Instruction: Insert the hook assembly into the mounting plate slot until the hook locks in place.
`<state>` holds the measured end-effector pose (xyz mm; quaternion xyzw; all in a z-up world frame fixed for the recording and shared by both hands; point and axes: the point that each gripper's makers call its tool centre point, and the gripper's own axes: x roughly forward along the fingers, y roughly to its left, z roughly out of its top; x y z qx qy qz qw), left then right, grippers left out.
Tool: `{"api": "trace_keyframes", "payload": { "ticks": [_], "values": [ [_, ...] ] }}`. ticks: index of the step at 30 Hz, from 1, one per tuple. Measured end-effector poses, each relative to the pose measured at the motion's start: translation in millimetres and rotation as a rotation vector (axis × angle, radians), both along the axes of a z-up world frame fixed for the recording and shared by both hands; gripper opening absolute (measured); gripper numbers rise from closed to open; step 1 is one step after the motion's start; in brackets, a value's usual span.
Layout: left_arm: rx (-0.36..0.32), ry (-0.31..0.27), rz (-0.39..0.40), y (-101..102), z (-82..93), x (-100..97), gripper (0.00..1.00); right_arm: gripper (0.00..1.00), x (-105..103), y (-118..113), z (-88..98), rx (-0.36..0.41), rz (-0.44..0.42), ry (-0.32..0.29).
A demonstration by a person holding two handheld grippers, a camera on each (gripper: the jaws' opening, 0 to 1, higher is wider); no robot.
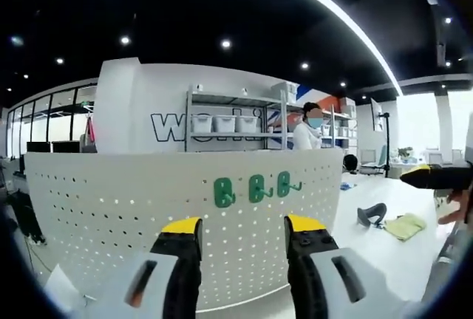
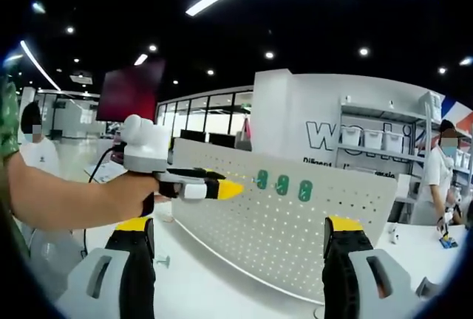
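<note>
Both tools, left [image 1: 242, 239] and right [image 2: 240, 239], are held wide and empty; three green plastic hooks [image 1: 256, 188] are seen ahead on the white perforated mounting plate [image 1: 118, 201].

Left gripper [image 1: 242, 232] fingers apart before white pegboard [image 1: 111, 208], three green hooks [image 1: 255, 188] mounted in a row

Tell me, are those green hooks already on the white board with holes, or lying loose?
On the board. Three green hooks hang in a row on the upright pegboard; both grippers' jaws are open and empty.
</note>
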<state>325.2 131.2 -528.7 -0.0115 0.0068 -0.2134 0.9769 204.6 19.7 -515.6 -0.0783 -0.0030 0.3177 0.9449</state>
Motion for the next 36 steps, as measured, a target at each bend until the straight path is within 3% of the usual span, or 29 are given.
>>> {"api": "trace_keyframes", "payload": {
  "ticks": [10,21,31,36],
  "values": [
    [-0.014,-0.021,-0.052,13.0,10.7,-28.9,0.50,0.97,-7.1,13.2,2.2,-0.006,0.009,-0.001],
    [-0.002,-0.016,-0.110,30.4,1.8,-65.6,0.51,0.97,-17.6,27.0,-3.8,-0.014,0.002,0.015],
    [0.030,0.031,-0.127,57.1,-25.5,-99.2,0.51,0.97,-30.0,47.9,-12.1,-0.023,0.005,0.032],
    [0.045,0.060,-0.121,76.6,-42.1,-116.5,0.50,0.97,-36.6,62.1,-25.2,-0.021,0.009,0.060]
  ]
}}
